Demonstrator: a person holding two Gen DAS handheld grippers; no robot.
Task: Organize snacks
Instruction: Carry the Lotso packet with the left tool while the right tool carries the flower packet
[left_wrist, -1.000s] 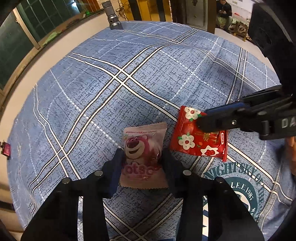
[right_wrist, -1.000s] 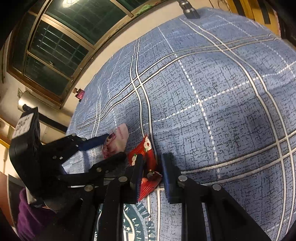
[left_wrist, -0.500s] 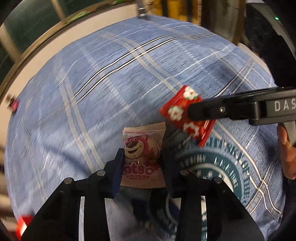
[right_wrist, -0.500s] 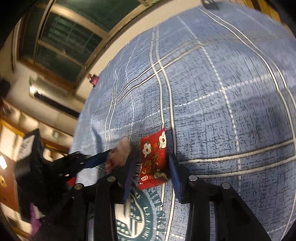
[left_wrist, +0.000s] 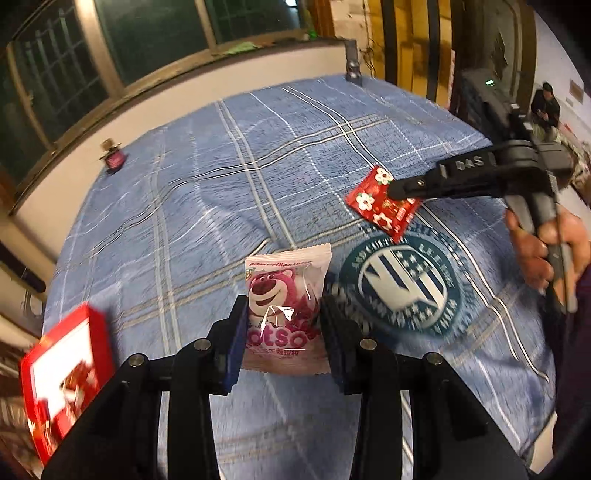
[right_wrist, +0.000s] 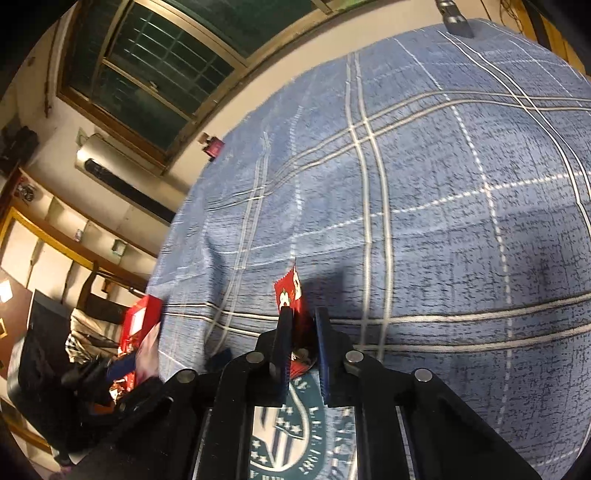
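Pink bear packet sits squeezed in your left gripper, up off the blue cloth. Your right gripper pinches the red flower packet too. I think you carry both toward the red box at the cloth's left edge.

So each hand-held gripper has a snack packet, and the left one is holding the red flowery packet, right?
Not quite. The left hand-held gripper holds the pink bear packet, as the left wrist view shows; the red flowery packet is in the right hand-held gripper.
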